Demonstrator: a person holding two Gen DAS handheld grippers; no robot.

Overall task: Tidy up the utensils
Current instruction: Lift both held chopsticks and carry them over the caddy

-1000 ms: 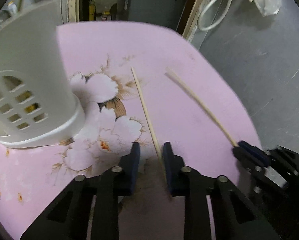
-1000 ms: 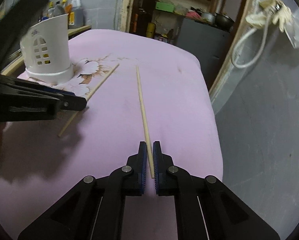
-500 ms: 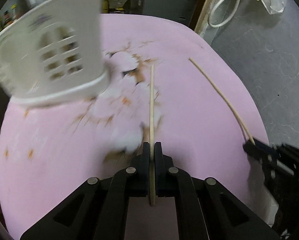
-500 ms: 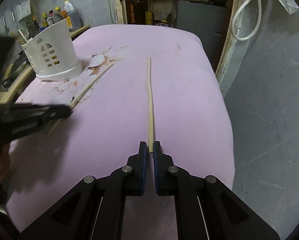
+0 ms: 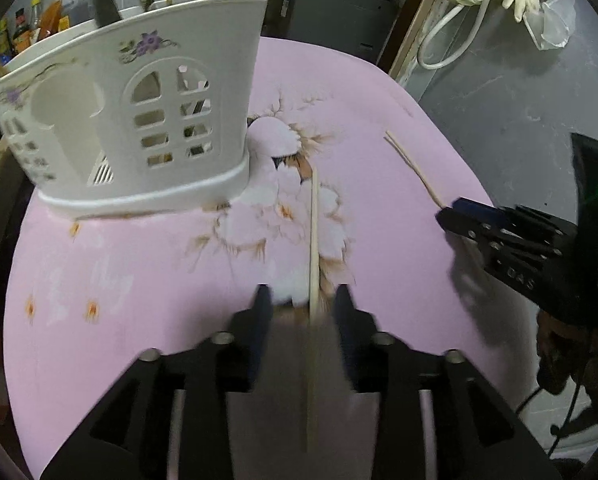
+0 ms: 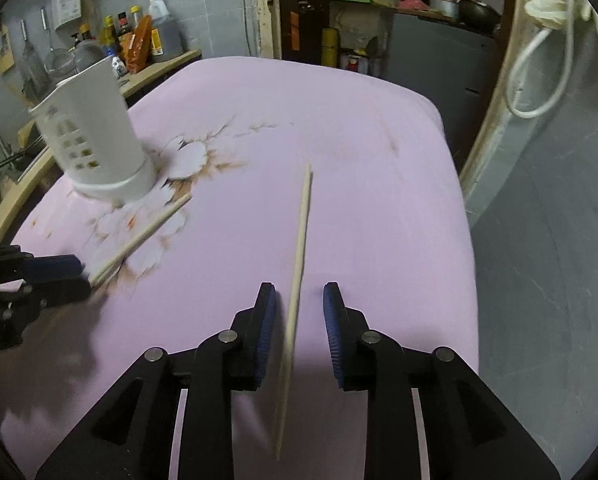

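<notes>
The left gripper has its jaws opening, and a thin wooden chopstick lies between them. The pads do not press on it. There is a gap on both sides of the stick. The right gripper is doing the same thing: its jaws are opening around the other chopstick, and its blue pads stand clear of the wood.

Both sticks lie on the pink flowered cloth. The left one rests on the big flower print, just beside the white utensil holder. The right one lies well apart from the holder, out on the plain pink part.

These sticks look very light and stiff, and they are long and skinny. I think they roll and slip easily, because they are round and smooth. They probably will not break from a gentle squeeze. The hard part is that they lie flat on soft cloth, so the pads must reach right down to the cloth to catch them.

A good place to hold seems to be near the thick end, close to the gripper. Then the long thin end can point down into the top of the holder.
</notes>
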